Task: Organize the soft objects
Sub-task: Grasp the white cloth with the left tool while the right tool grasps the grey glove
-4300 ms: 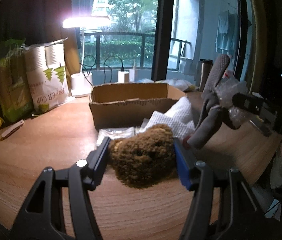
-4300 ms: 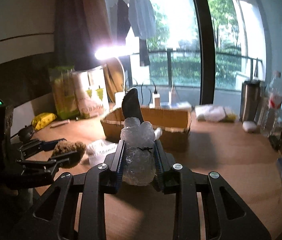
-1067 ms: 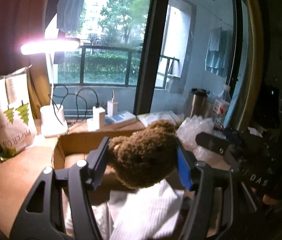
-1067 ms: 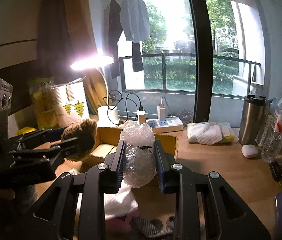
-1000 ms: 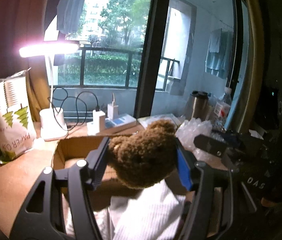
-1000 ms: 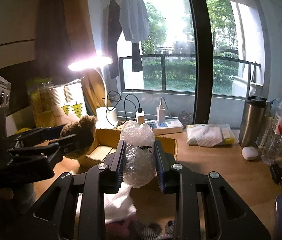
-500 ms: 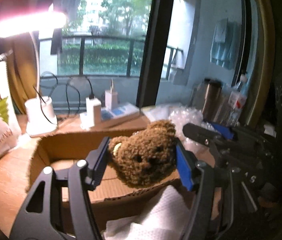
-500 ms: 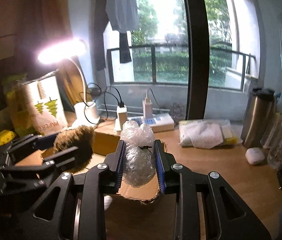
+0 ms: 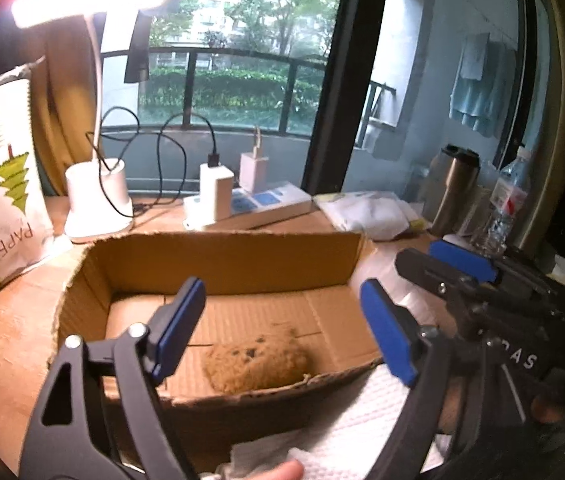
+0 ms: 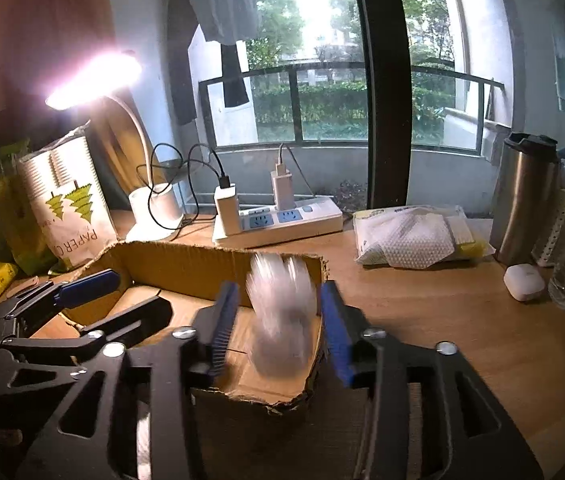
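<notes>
Down goes the brown teddy bear (image 9: 256,364), already lying on the cardboard box (image 9: 222,256) floor, while the clear plastic bundle (image 10: 282,316) blurs mid-drop at the box's right end. Left gripper (image 9: 282,328) jaws have just sprung apart, empty; right gripper (image 10: 278,328) jaws have just been parting too, the bundle loose between them.

Lamp (image 9: 94,200) — power strip (image 10: 282,220), tumbler (image 10: 526,200).
</notes>
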`<move>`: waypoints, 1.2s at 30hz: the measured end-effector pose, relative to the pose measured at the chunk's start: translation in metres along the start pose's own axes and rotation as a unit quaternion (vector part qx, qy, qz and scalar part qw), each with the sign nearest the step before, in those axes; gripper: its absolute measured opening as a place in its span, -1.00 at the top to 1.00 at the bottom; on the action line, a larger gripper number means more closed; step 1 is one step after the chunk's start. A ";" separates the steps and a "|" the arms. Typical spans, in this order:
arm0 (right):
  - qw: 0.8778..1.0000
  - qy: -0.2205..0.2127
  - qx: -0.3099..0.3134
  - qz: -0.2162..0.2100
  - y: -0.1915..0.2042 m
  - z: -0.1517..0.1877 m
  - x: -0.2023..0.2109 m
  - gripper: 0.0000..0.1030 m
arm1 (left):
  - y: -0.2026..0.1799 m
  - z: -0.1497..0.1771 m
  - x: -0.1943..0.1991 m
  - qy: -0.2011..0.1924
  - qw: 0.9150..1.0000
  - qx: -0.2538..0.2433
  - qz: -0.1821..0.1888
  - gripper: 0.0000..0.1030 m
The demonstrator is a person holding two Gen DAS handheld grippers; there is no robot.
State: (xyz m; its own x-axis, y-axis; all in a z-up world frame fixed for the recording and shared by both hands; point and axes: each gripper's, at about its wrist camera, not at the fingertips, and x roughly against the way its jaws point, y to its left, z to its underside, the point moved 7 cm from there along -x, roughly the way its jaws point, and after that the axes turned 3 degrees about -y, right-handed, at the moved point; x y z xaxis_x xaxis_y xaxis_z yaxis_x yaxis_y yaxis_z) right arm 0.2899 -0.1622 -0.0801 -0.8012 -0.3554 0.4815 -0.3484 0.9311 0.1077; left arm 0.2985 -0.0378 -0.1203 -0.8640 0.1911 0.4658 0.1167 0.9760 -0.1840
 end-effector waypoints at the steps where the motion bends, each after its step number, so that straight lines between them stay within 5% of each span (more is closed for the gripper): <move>1: 1.000 -0.003 -0.001 0.002 0.000 -0.001 0.002 -0.07 | 0.000 -0.001 0.003 -0.003 1.000 -0.002 -0.002 -0.58; 20: 0.999 -0.042 0.011 0.013 0.016 -0.002 0.081 -0.08 | 0.003 -0.009 0.091 -0.060 0.998 -0.003 -0.016 -0.76; 36: 0.998 -0.044 0.023 0.026 0.015 0.024 0.138 -0.09 | -0.013 0.033 0.127 -0.044 0.999 -0.023 -0.007 -0.76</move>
State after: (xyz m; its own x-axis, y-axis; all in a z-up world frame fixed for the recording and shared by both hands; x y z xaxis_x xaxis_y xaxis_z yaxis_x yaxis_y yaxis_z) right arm 0.1622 -0.1996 -0.0326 -0.8579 -0.3140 0.4066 -0.3254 0.9446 0.0429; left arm 0.1712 -0.0296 -0.0877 -0.9050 0.1694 0.3902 0.1246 0.9826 -0.1377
